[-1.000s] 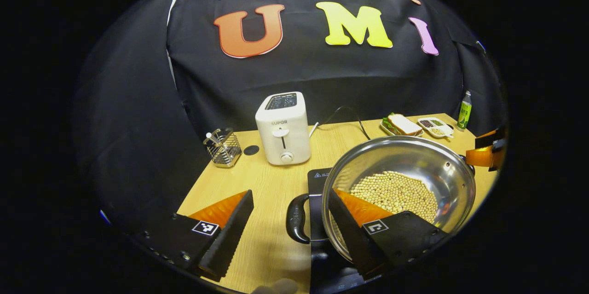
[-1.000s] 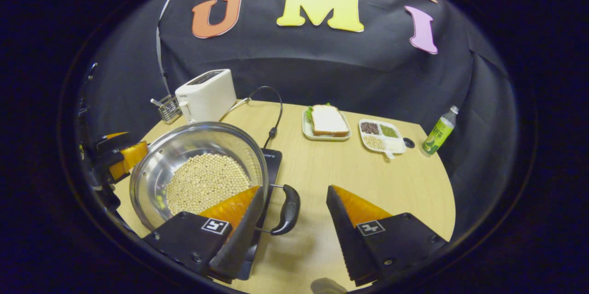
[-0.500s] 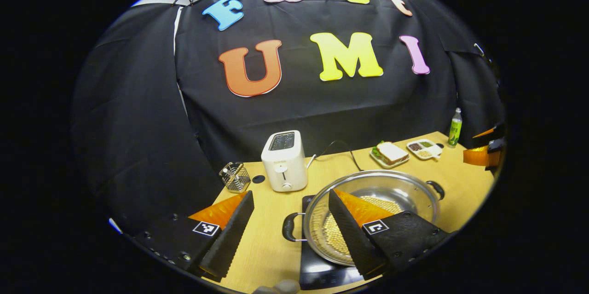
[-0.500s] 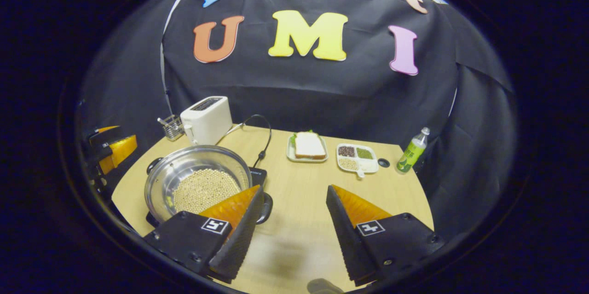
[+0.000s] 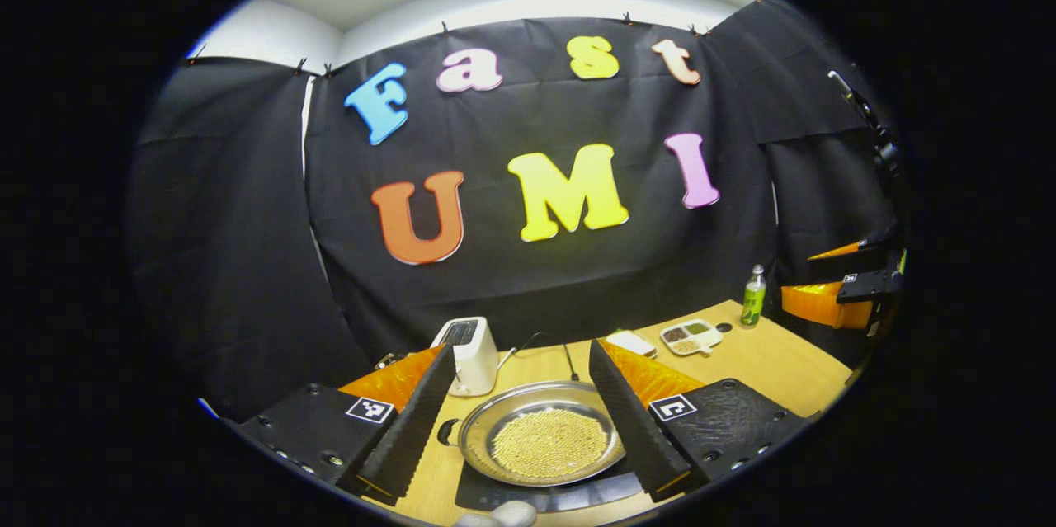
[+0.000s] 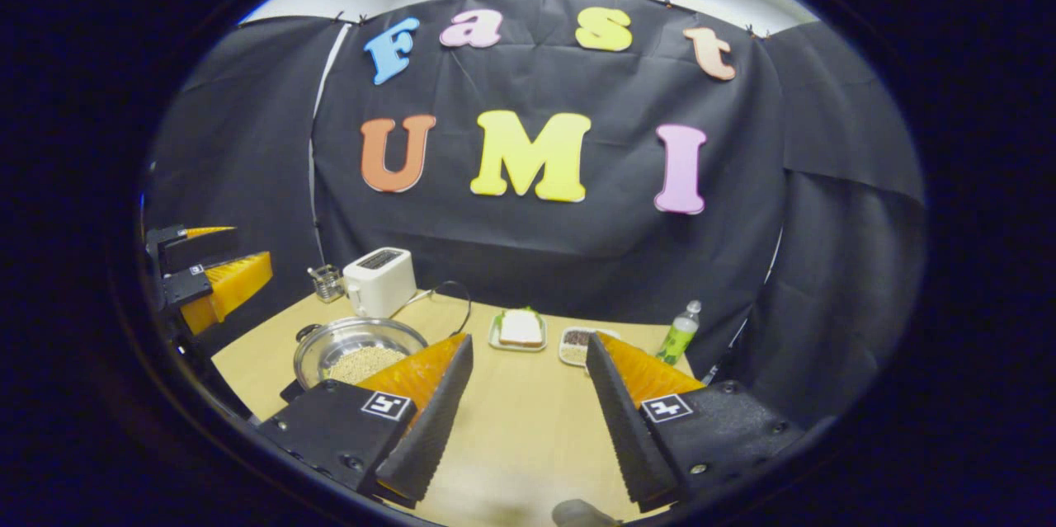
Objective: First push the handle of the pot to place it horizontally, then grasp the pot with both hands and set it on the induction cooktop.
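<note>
The steel pot [image 5: 540,444], with pale beans [image 5: 549,443] in its bottom, sits on the black induction cooktop [image 5: 495,498] on the wooden table [image 6: 511,420]. One black side handle [image 5: 448,432] points left. My left gripper [image 5: 520,354] hangs open high above and behind the pot, with nothing between its fingers. In the right gripper view the pot [image 6: 355,345] lies low at the left, partly behind the left finger. My right gripper [image 6: 528,345] is open and holds nothing, well off the pot. The left gripper [image 6: 210,279] shows at the left edge, the right gripper [image 5: 833,296] at the far right.
A white toaster [image 6: 378,279] with its cable and a wire utensil rack [image 6: 327,282] stand at the back left. A sandwich plate [image 6: 520,329], a compartment tray [image 5: 691,336] and a green bottle [image 6: 678,333] sit at the back right.
Both grippers, open throughout, have risen and drawn back from the pot's handles. The pot now looks small and far, resting on the cooktop.
</note>
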The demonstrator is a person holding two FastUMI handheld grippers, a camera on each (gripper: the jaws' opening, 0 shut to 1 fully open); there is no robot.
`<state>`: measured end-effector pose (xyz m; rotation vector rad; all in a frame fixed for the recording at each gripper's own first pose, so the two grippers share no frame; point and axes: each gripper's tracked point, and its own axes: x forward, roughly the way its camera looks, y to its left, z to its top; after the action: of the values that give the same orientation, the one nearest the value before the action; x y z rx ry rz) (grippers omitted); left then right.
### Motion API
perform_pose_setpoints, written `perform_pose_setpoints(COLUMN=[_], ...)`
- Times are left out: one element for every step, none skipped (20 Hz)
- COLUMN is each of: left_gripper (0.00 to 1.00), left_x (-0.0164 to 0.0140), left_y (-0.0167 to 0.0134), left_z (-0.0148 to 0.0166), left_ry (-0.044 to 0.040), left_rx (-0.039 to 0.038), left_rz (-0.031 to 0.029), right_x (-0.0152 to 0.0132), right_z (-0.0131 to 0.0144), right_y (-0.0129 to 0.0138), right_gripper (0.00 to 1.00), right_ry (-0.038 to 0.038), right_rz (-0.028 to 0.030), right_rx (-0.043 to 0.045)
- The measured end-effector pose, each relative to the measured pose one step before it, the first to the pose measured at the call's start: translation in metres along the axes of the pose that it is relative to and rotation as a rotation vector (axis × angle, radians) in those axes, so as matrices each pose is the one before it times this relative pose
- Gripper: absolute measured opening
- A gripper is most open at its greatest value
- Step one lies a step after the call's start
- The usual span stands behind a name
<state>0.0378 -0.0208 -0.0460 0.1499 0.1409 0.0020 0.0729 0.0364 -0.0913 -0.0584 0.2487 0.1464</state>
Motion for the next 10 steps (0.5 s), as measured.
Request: perform_pose_setpoints(left_gripper=[0.96, 0.96, 0.96, 0.96, 0.96, 0.96, 0.96, 0.96, 0.96, 0.96], left_x=[-0.00636, -0.00346, -0.00485, -0.00355, -0.00402, -0.00264, -0.00501, -0.00107, -0.00078, -0.00032], left_y=[-0.01443, -0.0143, -0.01382, -0.01257, -0.00946, -0.00919, -0.00911, -0.00743, -0.00739, -0.00558], left_z=[0.01218, 0.0098, 0.00981, 0.00854, 0.01025, 0.00958, 0.00874, 0.00699, 0.00614, 0.00356], left_ry=[-0.01912, -0.01397, -0.00771, -0.00638, -0.01129, -0.0141, -0.01274, -0.01011, -0.00567, -0.00706], left_rx=[-0.00346, -0.01039, -0.01543, -0.01704, -0.01201, -0.00929, -0.01049, -0.01116, -0.01281, -0.0105], left_rz=[-0.00849, -0.006, -0.00447, -0.00168, 0.00102, -0.00045, -0.00267, -0.00249, -0.00122, -0.00102], right_x=[-0.01014, -0.00763, -0.01072, -0.00552, -0.00715, -0.0057, -0.00536, -0.00373, -0.00372, -0.00344], right_z=[0.00949, 0.00985, 0.00755, 0.00537, 0.00434, 0.00395, 0.00449, 0.00371, 0.0015, 0.00132], right_y=[-0.01152, -0.00953, -0.00953, -0.01105, -0.01387, -0.01207, -0.01055, -0.01008, -0.01293, -0.00877], right_gripper=[0.91, 1.0, 1.0, 1.0, 1.0, 1.0, 1.0, 1.0, 1.0, 1.0], right_ry=[-0.02324, -0.02209, -0.01596, -0.01337, -0.00924, -0.00834, -0.01174, -0.00783, -0.00509, -0.00358], right_rz=[-0.00239, -0.00249, -0.00213, -0.00683, -0.01112, -0.00818, -0.00827, -0.01073, -0.01478, -0.01048], right_rx=[-0.00776, 0.00376, 0.00808, 0.00939, 0.00995, 0.00718, 0.00949, 0.00255, 0.0023, 0.00678])
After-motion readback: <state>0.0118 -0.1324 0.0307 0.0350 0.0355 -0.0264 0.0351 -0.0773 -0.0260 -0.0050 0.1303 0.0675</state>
